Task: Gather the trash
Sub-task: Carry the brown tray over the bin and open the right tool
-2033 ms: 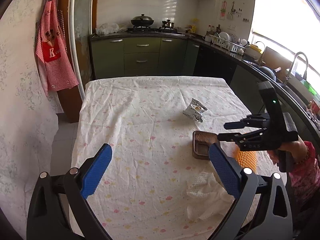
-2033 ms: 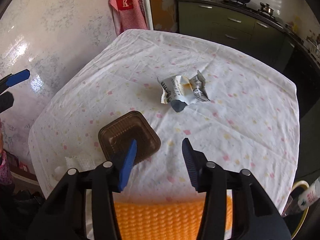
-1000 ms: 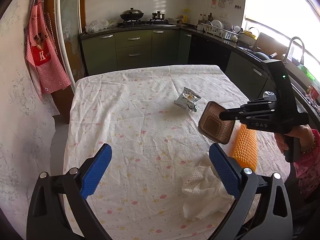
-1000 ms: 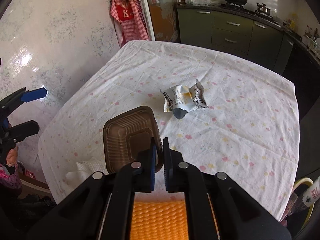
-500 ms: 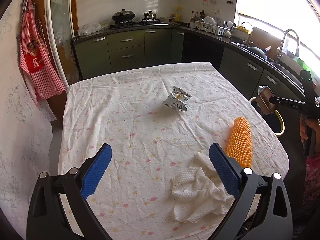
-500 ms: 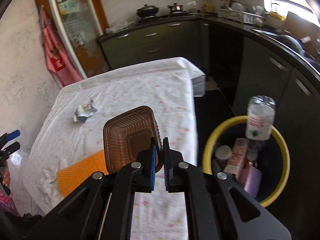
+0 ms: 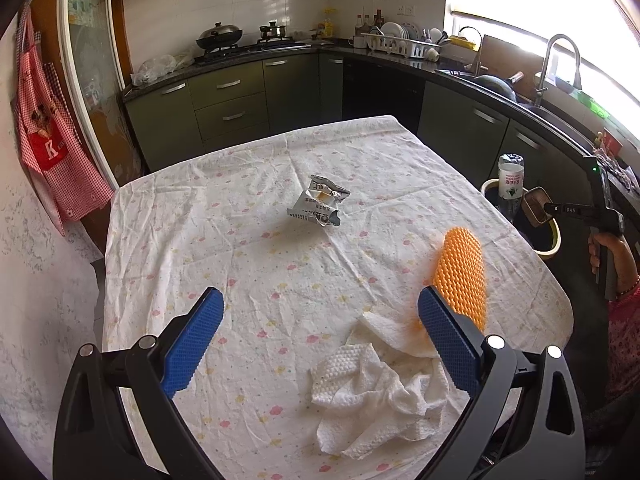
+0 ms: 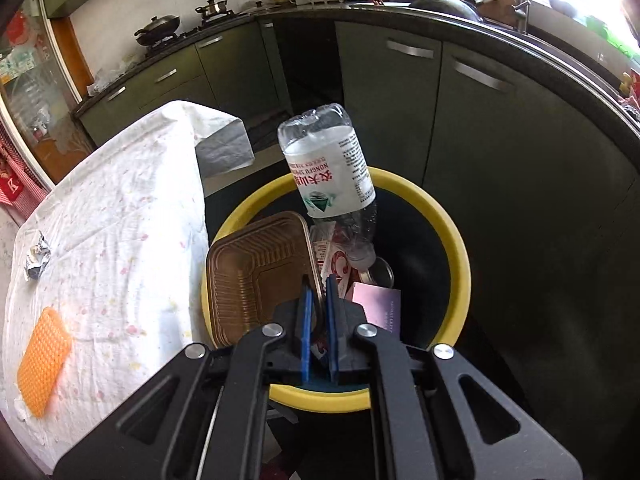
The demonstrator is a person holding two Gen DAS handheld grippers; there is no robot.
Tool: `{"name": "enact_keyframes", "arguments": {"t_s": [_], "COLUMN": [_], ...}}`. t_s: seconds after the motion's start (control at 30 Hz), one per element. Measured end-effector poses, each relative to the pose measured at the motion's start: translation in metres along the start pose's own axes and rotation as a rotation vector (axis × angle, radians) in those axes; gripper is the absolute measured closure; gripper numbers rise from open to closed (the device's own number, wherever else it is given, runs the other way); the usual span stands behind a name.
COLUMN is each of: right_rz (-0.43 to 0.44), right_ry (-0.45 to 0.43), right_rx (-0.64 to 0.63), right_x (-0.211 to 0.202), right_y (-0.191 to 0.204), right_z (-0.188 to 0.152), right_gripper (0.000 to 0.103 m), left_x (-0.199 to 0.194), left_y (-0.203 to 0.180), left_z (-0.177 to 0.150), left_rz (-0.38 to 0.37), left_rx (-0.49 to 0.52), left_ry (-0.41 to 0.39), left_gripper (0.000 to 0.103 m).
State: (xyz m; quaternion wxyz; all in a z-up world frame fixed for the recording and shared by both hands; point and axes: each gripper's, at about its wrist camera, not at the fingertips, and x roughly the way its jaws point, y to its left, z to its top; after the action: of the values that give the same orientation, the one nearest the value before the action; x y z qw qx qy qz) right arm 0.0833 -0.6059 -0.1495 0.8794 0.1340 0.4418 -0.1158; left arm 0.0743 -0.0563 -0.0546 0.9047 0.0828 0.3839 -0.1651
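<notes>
Beside the table, at its far right edge: a yellow-rimmed bin [image 8: 456, 264] stands on the floor in front of dark green cabinets [image 7: 232, 108].
Table: a white cloth with small coloured spots [image 7: 248, 264] covers it; three pieces of trash lie on it.
Bin contents: a clear plastic bottle [image 8: 332, 172] stands neck down and leans on the far rim, its base well above the rim; a pink carton [image 8: 380, 304] and red-and-white wrappers [image 8: 334, 258] lie below it.
Right gripper [image 8: 318, 292]: blue pads close together, clamped on the rim of a brown plastic tray [image 8: 256, 276]; it points steeply down over the near left part of the bin.
Brown tray: held on edge with its ribbed underside toward the right wrist camera, above the bin's mouth and overlapping its left rim; in the left wrist view it shows small [image 7: 536, 206] at the tip of the right gripper [image 7: 550, 209], just beside the bottle [image 7: 511, 182].
Left gripper [image 7: 320, 340]: jaws wide apart, nothing between them, above the near end of the table.
Crumpled paper towel [image 7: 372, 384]: near edge of the table, partly behind the right blue finger [image 7: 448, 340].
Orange foam net [image 7: 460, 272]: just beyond the towel, touching it, near the table's right edge.
Silver snack wrapper [image 7: 318, 206]: crumpled, mid-table, well apart from the rest.
Red checked apron [image 7: 52, 148]: hangs on the left wall.
</notes>
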Motion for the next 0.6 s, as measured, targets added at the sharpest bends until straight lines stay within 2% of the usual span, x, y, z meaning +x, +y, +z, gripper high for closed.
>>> {"name": "enact_keyframes", "arguments": {"t_s": [0.13,0.2,0.23,0.6], "right_rz": [-0.012,-0.020,-0.021,0.018], "right_ry": [0.013,0.005,-0.005,-0.023], "right_rx": [0.037,0.061,0.071,0.059], "right_x": [0.005,0.002,-0.001,-0.021], "right_y": [-0.008,-0.011,-0.012,0.002], "right_z": [-0.001,-0.001,-0.002,-0.027], "right_gripper": [0.092,0.078,0.076,0.066], "left_x": [0.001,0.001,0.002,0.013], "left_y": [-0.001,-0.001,-0.001,-0.001], "left_z": [0.001,0.001,0.000,-0.001], "left_rz": [-0.003,-0.005,-0.007,-0.036], "left_rx": [0.004,0.005,0.005,0.011], "left_ry": [0.002,0.002,0.003,0.056], "left_gripper": [0.007,0.007,0.007,0.005]}}
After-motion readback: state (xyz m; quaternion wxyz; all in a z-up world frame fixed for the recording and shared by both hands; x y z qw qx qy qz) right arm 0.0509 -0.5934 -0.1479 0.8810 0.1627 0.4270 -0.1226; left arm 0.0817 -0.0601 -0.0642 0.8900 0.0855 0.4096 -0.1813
